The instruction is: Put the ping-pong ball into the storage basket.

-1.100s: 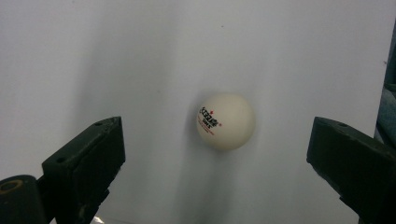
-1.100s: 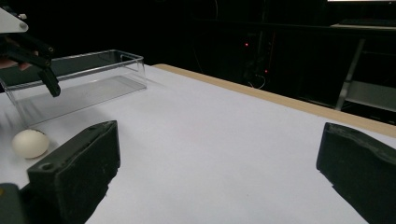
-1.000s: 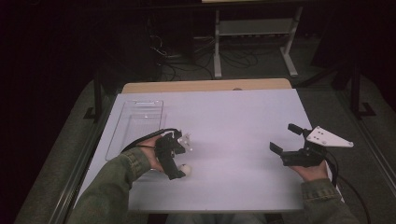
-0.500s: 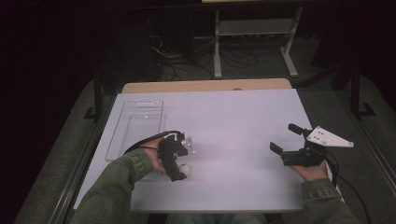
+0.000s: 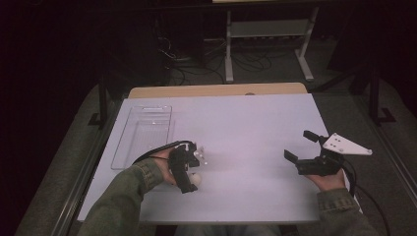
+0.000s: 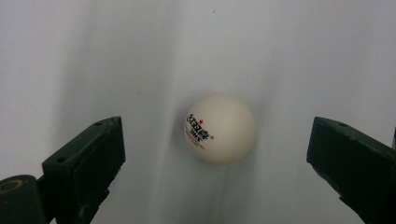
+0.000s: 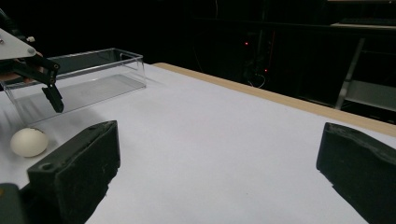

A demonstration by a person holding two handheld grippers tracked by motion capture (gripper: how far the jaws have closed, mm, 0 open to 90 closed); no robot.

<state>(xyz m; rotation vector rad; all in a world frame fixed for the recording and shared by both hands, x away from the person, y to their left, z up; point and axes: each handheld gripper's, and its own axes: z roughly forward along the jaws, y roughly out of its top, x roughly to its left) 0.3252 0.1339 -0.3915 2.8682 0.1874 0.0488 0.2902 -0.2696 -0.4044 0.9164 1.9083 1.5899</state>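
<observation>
One white ping-pong ball (image 6: 219,129) on the table (image 5: 255,128), and it's the only one out there. It sits on the bare white surface near the front edge on the person's left side, red print and a small red star on its skin facing up at the left gripper view. The left gripper (image 5: 193,178) is right over it, pointing down, jaws spread wide: one black jaw off to each side of the ball, clear daylight between each jaw and the ball, nothing gripped. From the high view the ball peeks out pale just at the tip of that gripper.

One clear plastic tray (image 5: 129,147), a long rectangular box, lies along the left side of the table, just beyond the left hand, and I can see nothing inside it. From the right gripper view the ball rests a little in front of the tray's near wall, not touching it.

Two grippers in all. The right gripper (image 5: 301,146) is over on the right side of the table, well apart from the ball, held low with the grey three-cornered plate on top. Its jaws are also wide open, holding nothing, aimed across the table toward the tray.
</observation>
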